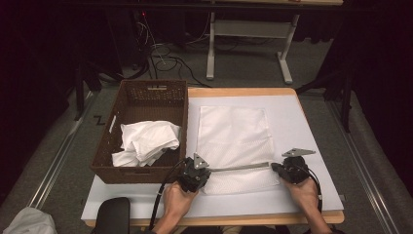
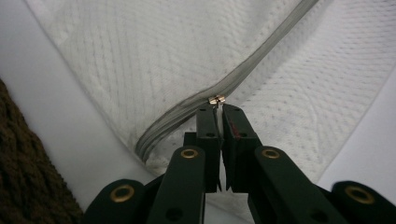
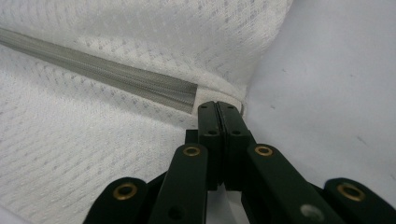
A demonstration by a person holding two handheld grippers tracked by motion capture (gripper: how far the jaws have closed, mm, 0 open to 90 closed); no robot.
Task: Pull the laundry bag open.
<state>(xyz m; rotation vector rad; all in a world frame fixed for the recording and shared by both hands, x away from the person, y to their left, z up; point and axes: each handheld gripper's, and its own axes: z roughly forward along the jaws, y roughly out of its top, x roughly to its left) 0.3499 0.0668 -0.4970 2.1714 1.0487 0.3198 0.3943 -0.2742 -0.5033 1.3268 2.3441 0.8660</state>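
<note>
At nine o'clock we see a basket (image 1: 141,100) holding cloths (image 1: 146,141). Centre, the mesh bag (image 1: 234,131) lies flat. Our left gripper (image 2: 217,108) pinches its zipper pull (image 2: 216,99); our right gripper (image 3: 217,106) clamps the bag's edge at three o'clock.

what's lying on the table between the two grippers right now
In the high view, the grey zipper of the white mesh bag runs straight from the left gripper to the right gripper; each is shut on one end.
</note>
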